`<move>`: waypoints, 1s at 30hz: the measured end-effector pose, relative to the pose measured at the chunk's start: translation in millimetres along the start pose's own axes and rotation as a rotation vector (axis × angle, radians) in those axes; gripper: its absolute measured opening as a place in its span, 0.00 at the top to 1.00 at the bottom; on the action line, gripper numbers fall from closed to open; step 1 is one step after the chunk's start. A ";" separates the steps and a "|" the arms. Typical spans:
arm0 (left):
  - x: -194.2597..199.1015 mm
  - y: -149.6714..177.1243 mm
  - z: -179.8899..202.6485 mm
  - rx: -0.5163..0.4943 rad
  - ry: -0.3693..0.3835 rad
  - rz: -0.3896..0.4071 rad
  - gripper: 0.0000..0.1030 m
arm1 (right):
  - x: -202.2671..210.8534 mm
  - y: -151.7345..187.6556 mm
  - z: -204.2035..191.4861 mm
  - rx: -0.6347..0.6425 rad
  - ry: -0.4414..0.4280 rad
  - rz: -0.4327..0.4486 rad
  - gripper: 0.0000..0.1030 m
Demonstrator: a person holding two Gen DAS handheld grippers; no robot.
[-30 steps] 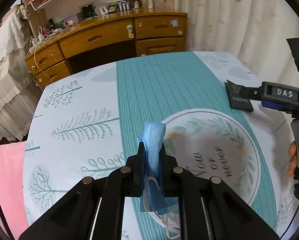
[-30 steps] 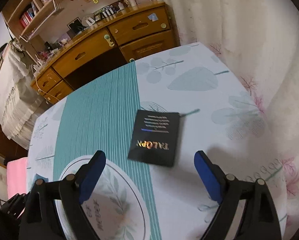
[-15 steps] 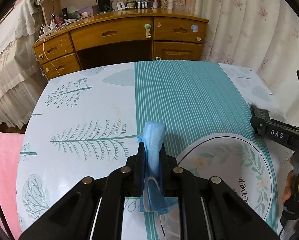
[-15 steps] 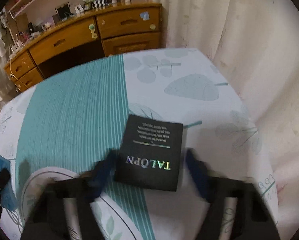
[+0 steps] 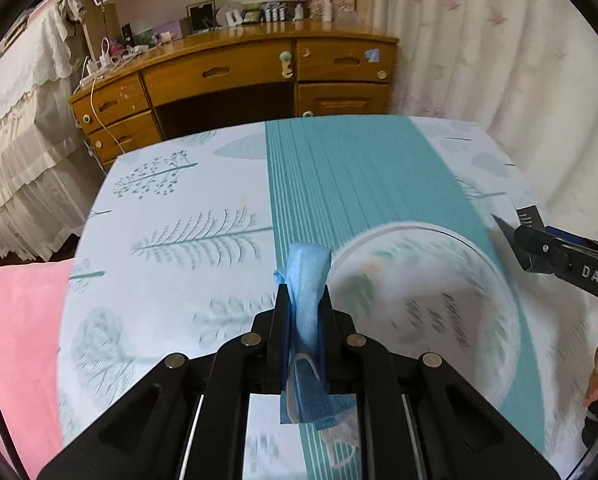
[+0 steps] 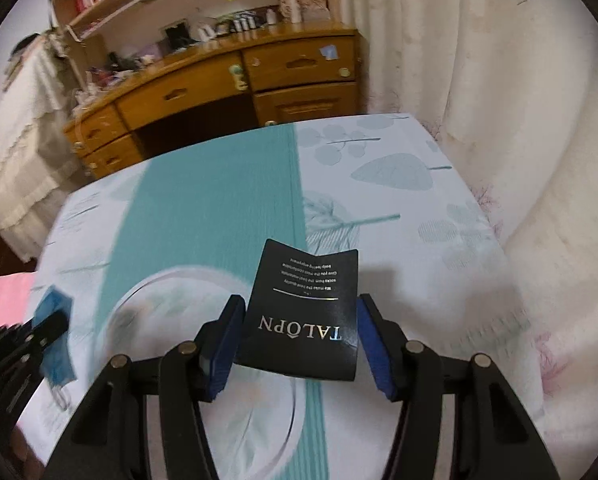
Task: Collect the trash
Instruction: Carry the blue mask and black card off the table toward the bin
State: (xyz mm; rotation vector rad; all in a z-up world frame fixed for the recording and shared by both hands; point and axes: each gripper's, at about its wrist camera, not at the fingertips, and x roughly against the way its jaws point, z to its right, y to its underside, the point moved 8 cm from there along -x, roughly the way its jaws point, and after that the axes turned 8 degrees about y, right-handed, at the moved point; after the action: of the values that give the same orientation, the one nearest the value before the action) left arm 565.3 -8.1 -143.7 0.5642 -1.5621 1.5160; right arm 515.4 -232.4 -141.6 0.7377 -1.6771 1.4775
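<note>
A crumpled blue face mask (image 5: 307, 280) stands pinched between the fingers of my left gripper (image 5: 304, 296), which is shut on it above the tablecloth; its white ear loops hang below. A black card lettered TALOPN (image 6: 305, 312) sits between the blue pads of my right gripper (image 6: 299, 320). The jaws are closing and the pads press its side edges, so the card bows and hangs off the cloth. In the left wrist view, the right gripper (image 5: 517, 240) shows at the right edge with the card's corner (image 5: 529, 218). The left gripper (image 6: 51, 324) and mask (image 6: 53, 304) appear low left in the right wrist view.
The table wears a white and teal printed cloth (image 5: 179, 240). A wooden desk (image 5: 235, 76) with drawers and clutter stands beyond its far edge. Pale curtains (image 6: 499, 80) hang close on the right. A pink cloth (image 5: 15, 340) and a frilled bedspread (image 5: 19, 140) lie to the left.
My right gripper went from wide open around the flat card to gripping it by its edges, and the card has come up off the cloth. The left gripper kept hold of the mask.
</note>
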 end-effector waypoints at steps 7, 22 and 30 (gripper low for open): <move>101.8 60.0 33.6 -0.087 0.063 0.020 0.92 | 117.9 81.3 -12.9 0.074 -0.187 0.021 0.45; 268.2 293.7 111.2 -0.241 0.282 0.012 0.92 | 286.1 323.5 -43.2 0.344 -0.413 0.127 0.45; 244.9 413.8 134.5 -0.263 0.320 -0.035 0.92 | 236.9 427.1 -42.3 0.396 -0.413 0.030 0.45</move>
State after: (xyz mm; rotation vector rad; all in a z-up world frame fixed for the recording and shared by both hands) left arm 66.4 -12.4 -163.2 0.1868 -1.4601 1.2760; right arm 42.4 -107.0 -172.0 1.3105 -1.7071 1.7945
